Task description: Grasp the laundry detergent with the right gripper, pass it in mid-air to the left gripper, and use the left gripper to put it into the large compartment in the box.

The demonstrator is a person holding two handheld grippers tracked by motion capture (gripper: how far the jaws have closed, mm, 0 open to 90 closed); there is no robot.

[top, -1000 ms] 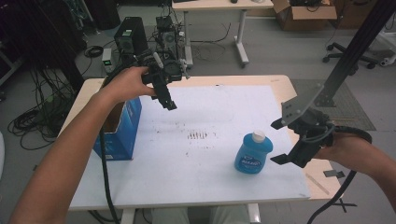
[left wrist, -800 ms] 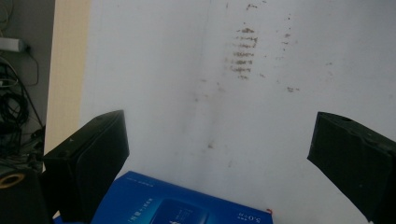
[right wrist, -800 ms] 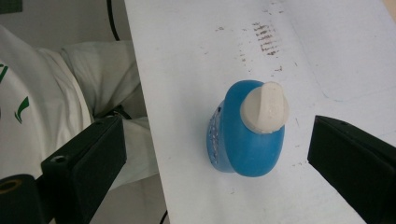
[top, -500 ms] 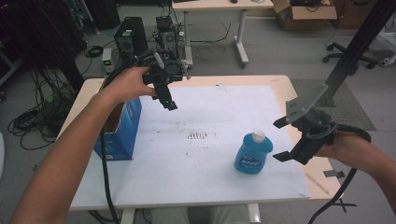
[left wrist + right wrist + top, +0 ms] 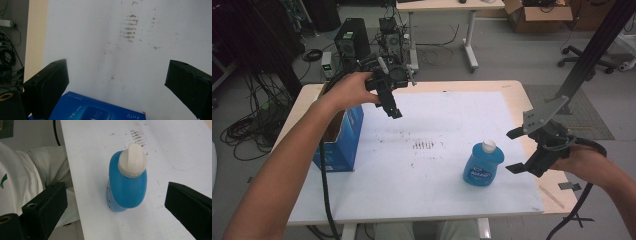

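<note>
A blue bottle (image 5: pixel 482 169) with a white cap stands upright on the white tabletop (image 5: pixel 437 190) at the front right. My right gripper (image 5: pixel 513 151) hovers just to its right, open, jaws level with the bottle and apart from it. In the right gripper view the bottle (image 5: pixel 127 187) stands between and beyond the wide jaws of the right gripper (image 5: pixel 116 188). My left gripper (image 5: pixel 393 111) hangs above the table's back left, beside an open blue box (image 5: pixel 339 142). The left gripper (image 5: pixel 117 68) is open and empty, with the blue box (image 5: pixel 95 111) at the bottom edge.
Dark smudge marks (image 5: pixel 424 145) sit mid-table. The wooden table rim (image 5: pixel 517 100) borders the white top. Computers and cables (image 5: pixel 362 45) stand behind the table, a desk and a cardboard box farther back. A black stand (image 5: pixel 592 55) rises at the right.
The right gripper has drifted slightly to the right, away from the bottle. The left gripper and the bottle have stayed where they were.
</note>
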